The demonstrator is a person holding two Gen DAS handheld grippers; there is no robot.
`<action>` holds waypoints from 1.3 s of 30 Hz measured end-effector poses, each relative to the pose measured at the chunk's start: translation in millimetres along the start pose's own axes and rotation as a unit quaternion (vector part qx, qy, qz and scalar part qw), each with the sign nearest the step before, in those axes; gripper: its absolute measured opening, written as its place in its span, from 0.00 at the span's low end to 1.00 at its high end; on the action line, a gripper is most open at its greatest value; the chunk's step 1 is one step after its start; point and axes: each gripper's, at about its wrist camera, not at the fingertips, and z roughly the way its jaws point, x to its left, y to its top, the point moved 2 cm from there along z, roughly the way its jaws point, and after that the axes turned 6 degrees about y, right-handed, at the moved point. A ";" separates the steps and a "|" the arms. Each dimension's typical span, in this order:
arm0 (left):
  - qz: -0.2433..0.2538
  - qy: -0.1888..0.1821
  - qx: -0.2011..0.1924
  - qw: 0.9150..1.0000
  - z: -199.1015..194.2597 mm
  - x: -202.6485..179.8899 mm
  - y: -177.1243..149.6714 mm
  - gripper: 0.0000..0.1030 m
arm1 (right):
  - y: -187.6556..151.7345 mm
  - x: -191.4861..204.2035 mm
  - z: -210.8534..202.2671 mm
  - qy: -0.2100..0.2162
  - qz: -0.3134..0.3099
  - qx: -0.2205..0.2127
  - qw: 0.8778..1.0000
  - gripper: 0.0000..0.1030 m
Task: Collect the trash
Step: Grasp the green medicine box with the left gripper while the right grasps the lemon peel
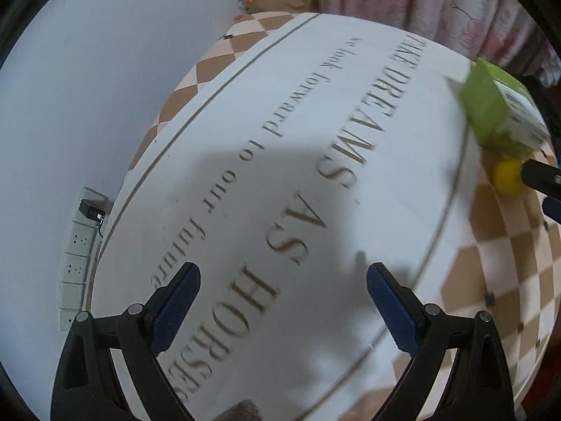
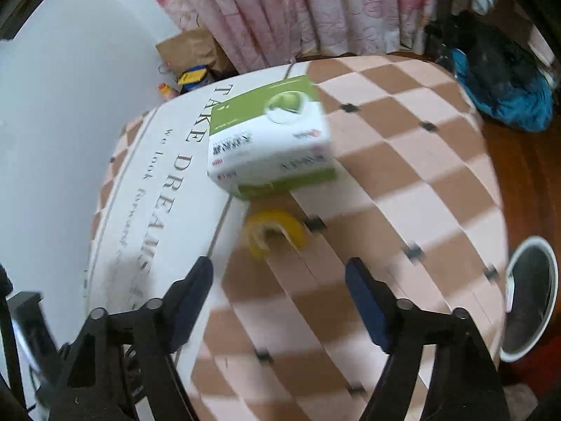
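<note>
The right tool [image 2: 278, 296] hangs with its jaws apart and nothing between them, over the bench [image 2: 403, 182] with its brown-and-cream checked cloth. Just beyond its tips lies a curled yellow strip, probably fruit peel [image 2: 275, 233], blurred here. Behind that, touching or nearly so, sits the green-and-white cardboard carton [image 2: 270, 140], half on a white printed mat [image 2: 164, 189]. A white-rimmed bin [image 2: 533, 294] stands off the bench edge. The left tool [image 1: 282, 296] is wide and empty over the mat. Risk: the thin, curved peel could slip from the pads, or the carton could get nudged.
</note>
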 end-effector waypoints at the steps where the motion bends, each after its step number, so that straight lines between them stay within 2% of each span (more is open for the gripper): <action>1: -0.001 0.001 0.003 1.000 4.0 1.9 2.5 0.94 | 4.1 2.1 8.5 -0.005 -0.004 0.003 1.000 0.71; 3: -0.001 0.003 0.005 1.000 6.6 2.5 5.6 0.94 | 9.3 2.9 23.5 -0.013 -0.011 0.017 1.000 0.58; 4: -0.001 0.003 0.006 1.000 7.0 2.4 5.5 0.94 | 10.2 2.6 30.3 -0.015 -0.012 0.025 1.000 0.47; 7: 0.003 0.002 0.005 1.000 2.4 -0.2 5.9 0.94 | 5.9 0.5 26.7 -0.010 -0.029 0.025 0.999 0.32; 10: 0.010 -0.019 -0.006 1.000 -13.1 -12.8 11.5 0.94 | 3.2 -16.4 7.9 -0.002 -0.018 0.019 1.000 0.31; 12: 0.023 -0.050 -0.015 0.998 -28.5 -31.5 24.3 0.94 | 5.3 -39.2 -12.7 -0.009 -0.001 0.005 1.000 0.31; 15: 0.038 -0.092 -0.029 0.995 -52.1 -61.2 45.1 1.00 | 16.7 -78.3 -31.4 -0.034 0.027 -0.004 0.999 0.31; 19: 0.054 -0.136 -0.038 0.989 -82.6 -114.4 80.1 1.00 | 37.0 -121.6 -38.4 -0.063 0.055 -0.004 0.997 0.31; 23: 0.075 -0.137 -0.028 0.987 -86.2 -159.5 108.1 1.00 | 60.5 -142.6 -37.9 -0.077 0.076 -0.008 0.994 0.31; 25: 0.084 -0.125 -0.016 0.988 -80.7 -178.1 115.0 1.00 | 68.6 -147.3 -36.3 -0.085 0.079 -0.008 0.993 0.31; 32: 0.106 -0.090 0.025 0.990 -50.2 -214.8 116.4 0.98 | 77.3 -159.4 -29.7 -0.095 0.087 -0.001 0.992 0.30; 34: 0.094 -0.091 0.011 0.991 -49.5 -210.9 117.6 0.87 | 74.2 -159.8 -30.7 -0.090 0.090 0.000 0.992 0.30; 35: 0.086 -0.097 0.001 0.992 -52.5 -206.1 117.3 0.85 | 72.9 -160.1 -31.2 -0.088 0.089 -0.001 0.992 0.30; 36: 0.080 -0.115 -0.009 0.990 -56.3 -202.5 117.1 0.84 | 71.3 -159.7 -31.7 -0.086 0.089 -0.001 0.992 0.30; 39: 0.085 -0.111 -0.035 0.990 -69.9 -197.4 113.0 0.84 | 65.5 -156.9 -37.0 -0.081 0.084 -0.008 0.993 0.30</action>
